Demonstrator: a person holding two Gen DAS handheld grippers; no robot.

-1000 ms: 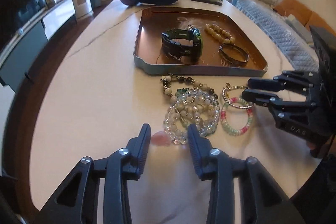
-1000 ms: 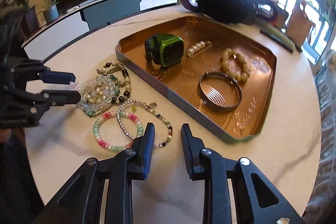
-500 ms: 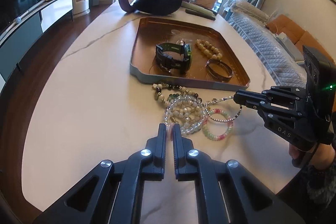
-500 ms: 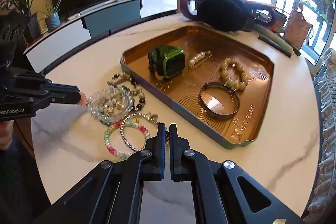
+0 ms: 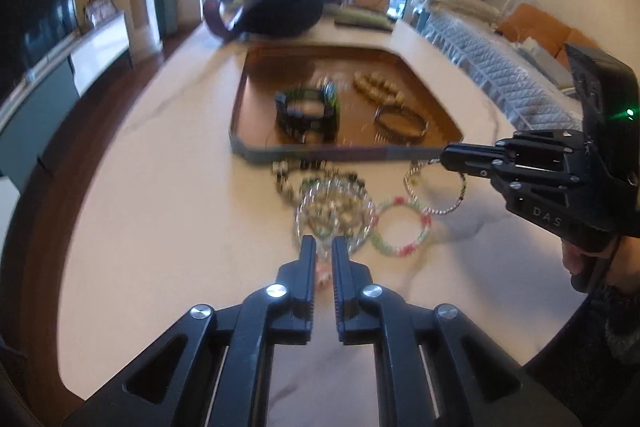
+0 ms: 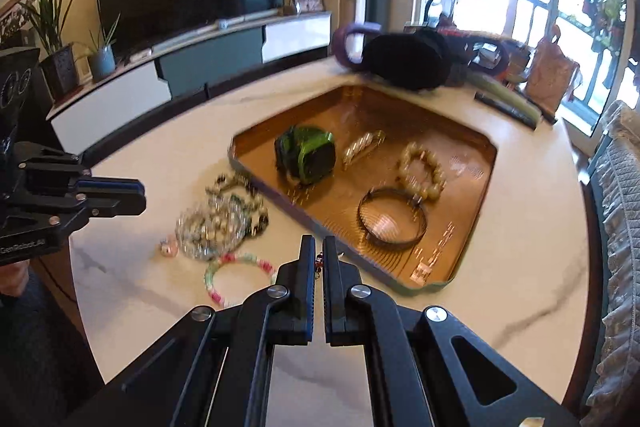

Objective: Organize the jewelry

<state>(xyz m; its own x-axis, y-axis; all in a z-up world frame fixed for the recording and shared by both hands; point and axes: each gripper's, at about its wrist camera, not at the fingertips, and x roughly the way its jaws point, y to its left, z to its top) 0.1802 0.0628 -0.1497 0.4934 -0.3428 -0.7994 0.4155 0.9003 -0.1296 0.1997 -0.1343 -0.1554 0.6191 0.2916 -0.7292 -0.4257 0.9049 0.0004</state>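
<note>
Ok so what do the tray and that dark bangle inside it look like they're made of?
The copper-coloured rectangular tray looks like polished metal: its floor gives warm mirror-like glare and carries embossed ripple lines. The dark round bangle in the tray also seems metal, a thin rigid hoop with a dull grey sheen, though coated plastic can't be ruled out.

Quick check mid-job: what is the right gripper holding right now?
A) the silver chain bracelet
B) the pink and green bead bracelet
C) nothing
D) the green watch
A: the right gripper has its jaws shut on the silver chain bracelet, which hangs from its tip above the table.
</note>
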